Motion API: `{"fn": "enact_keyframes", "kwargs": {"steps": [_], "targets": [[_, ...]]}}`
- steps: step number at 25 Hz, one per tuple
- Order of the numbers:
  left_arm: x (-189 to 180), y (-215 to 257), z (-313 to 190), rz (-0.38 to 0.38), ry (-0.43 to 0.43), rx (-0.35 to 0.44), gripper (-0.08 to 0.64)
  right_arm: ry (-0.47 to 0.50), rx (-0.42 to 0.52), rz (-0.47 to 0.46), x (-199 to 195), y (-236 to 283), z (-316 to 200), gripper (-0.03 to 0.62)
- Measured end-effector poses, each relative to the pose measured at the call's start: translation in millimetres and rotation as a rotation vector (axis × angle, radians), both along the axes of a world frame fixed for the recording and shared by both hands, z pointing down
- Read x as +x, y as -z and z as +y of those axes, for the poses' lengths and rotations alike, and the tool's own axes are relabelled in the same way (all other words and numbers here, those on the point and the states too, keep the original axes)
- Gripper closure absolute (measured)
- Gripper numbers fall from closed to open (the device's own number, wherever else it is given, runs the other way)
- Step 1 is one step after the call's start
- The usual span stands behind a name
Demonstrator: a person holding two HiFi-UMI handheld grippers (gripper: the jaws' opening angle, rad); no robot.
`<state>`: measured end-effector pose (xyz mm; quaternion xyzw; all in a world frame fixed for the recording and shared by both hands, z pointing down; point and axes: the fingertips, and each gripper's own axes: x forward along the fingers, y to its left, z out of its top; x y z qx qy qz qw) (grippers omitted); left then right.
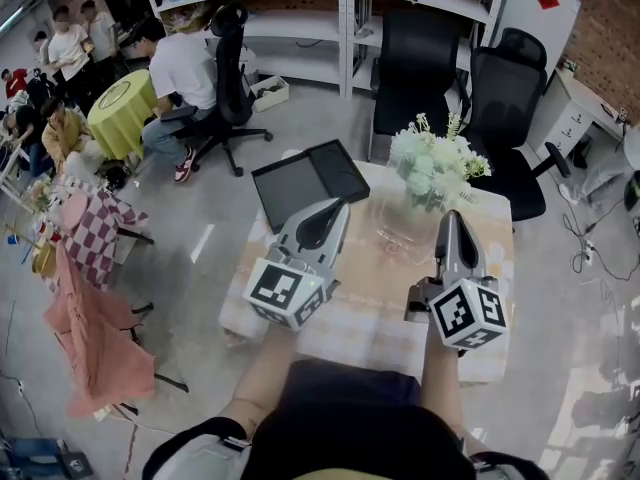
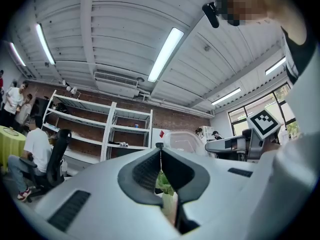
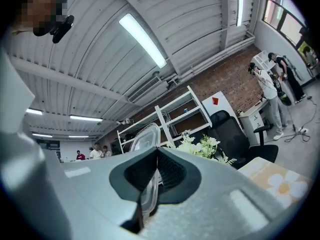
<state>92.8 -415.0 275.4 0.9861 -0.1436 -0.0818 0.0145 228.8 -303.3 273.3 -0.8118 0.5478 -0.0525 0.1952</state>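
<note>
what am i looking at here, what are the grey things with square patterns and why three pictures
A person holds two hand tools, each with two jaws and a marker cube. The left gripper and the right gripper show from above in the head view, taken by a camera on the person's head. The other two pictures come from cameras riding on each gripper, looking along its jaws. On the table are a bunch of pale flowers and a dark tray. The right gripper's jaws are shut on a clear plastic container. The left gripper's jaws are shut, with nothing plainly held.
</note>
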Motion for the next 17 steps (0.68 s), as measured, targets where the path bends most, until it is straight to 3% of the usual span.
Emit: {"fn": "enact_keyframes", "kwargs": {"steps": [17], "targets": [[5.4,-9.3,-2.7,-0.013,-0.015,-0.007,0.548,0.005,-0.009,-0.007,-4.5,-5.3,-3.9,0.588]]}}
